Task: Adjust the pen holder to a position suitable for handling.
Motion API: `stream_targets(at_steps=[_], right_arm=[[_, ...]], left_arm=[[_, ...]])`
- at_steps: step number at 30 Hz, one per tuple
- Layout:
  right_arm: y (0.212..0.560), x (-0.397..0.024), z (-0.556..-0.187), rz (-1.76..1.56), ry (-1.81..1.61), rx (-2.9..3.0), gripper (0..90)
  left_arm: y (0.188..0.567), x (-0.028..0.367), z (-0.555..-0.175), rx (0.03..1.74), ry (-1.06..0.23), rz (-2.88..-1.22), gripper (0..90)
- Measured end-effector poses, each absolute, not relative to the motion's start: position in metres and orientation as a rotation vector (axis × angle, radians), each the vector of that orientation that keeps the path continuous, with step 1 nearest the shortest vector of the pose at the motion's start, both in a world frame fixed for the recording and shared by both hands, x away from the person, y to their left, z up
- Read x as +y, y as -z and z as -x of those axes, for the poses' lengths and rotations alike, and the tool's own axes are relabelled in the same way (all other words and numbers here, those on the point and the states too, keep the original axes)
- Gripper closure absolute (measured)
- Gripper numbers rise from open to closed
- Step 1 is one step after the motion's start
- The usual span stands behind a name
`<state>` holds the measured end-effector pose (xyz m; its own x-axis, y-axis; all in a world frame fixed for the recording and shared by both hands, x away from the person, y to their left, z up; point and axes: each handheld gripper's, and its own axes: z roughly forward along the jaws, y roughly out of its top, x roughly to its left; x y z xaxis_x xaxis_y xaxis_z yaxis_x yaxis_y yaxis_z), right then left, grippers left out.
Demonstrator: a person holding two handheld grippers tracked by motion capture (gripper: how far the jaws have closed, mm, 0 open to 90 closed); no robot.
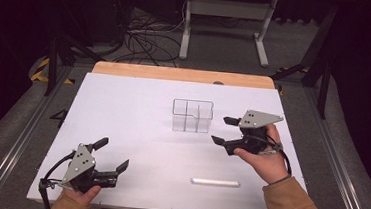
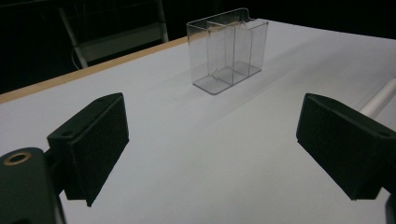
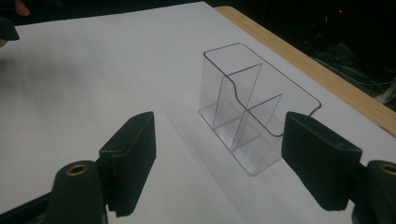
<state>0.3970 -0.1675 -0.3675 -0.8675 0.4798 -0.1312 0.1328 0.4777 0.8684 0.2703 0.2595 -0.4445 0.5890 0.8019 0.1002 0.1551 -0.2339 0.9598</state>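
1. Organizer (image 3: 254, 116) of clear plastic, split by thin dividers into compartments, stands upright and empty on the white table (image 1: 131, 125), just ahead of the right gripper (image 1: 225, 130) and a little toward its right jaw, not touching either one.
2. Right gripper: jaws spread wide with nothing between them.
3. Left gripper (image 1: 113, 155): jaws also spread and empty; in its own view the organizer (image 2: 227, 49) sits well ahead, roughly midway between the jaws.
4. Handling, as I judge it: light, stiff, smooth-walled and likely slippery; thin plastic could crack or flex under a hard squeeze and would tip easily if nudged.
5. Hold: pinch across the short width, one jaw on each long outer wall, near the middle.
6. Orientation: open top faces up; in the right gripper view its long axis runs diagonally away from the jaws.
7. White rod (image 1: 215, 182) lies flat on the table, behind the right gripper's reach and ahead of the left gripper's right jaw.
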Motion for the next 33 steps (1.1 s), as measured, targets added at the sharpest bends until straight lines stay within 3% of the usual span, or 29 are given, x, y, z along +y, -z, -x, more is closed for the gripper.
stream_targets(at_steps=[20,33], right_arm=[[0.361,-0.144,-0.43,-0.501,-1.292,2.411,27.4],[0.356,-0.119,-0.457,-0.343,-1.113,2.518,38.2]], left_arm=[[0.445,0.259,-0.271,0.788,-0.734,-1.741,10.0],[0.446,0.26,-0.271,0.789,-0.734,-1.744,10.0]])
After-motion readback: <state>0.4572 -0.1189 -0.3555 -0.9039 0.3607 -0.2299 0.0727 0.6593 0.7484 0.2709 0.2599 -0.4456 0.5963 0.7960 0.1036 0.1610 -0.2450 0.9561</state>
